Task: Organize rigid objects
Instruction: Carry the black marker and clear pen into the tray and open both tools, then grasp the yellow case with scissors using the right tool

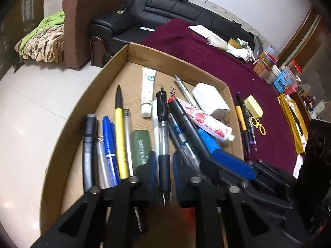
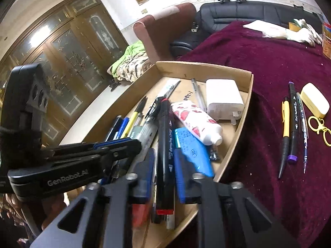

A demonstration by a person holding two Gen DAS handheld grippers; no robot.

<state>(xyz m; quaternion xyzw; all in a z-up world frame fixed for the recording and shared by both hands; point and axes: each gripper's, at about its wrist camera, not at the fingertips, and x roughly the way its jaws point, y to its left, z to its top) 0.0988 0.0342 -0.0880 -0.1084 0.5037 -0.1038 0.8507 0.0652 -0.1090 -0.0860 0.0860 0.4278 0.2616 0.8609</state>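
Left gripper (image 1: 164, 165): its blue-padded fingers stood on either side of a clear ballpoint pen (image 1: 163, 136) with a black cap and black rubber grip, tip toward the camera. Whether the pads pressed it I could not tell.
Right gripper (image 2: 164, 165): its fingers flanked a black marker (image 2: 164, 155) with white lettering and a red end near the camera. Contact was not clear.
Cardboard tray (image 1: 82, 107): shallow, brown, open on top, lying on the maroon tablecloth (image 1: 206, 62); both grippers were over it.
Row at the tray's left side: a grey pen (image 1: 89, 144), a blue pen (image 1: 109, 144) and a yellow pen (image 1: 120, 136) with a black tip, lying side by side.
Tubes: a white tube (image 1: 147, 91) farther back; a strawberry-print tube (image 2: 196, 122) with a white cap, beside the black marker.
White charger (image 2: 224, 99): boxy, prongs showing, in the tray's far right corner.
Blue packet (image 2: 192, 150): lay under the right gripper's right finger.
On the cloth, outside the tray: a yellow pen (image 2: 285, 134), a purple-ended marker (image 2: 293, 122) and a pale yellow case (image 2: 314, 99) with a gold clip.
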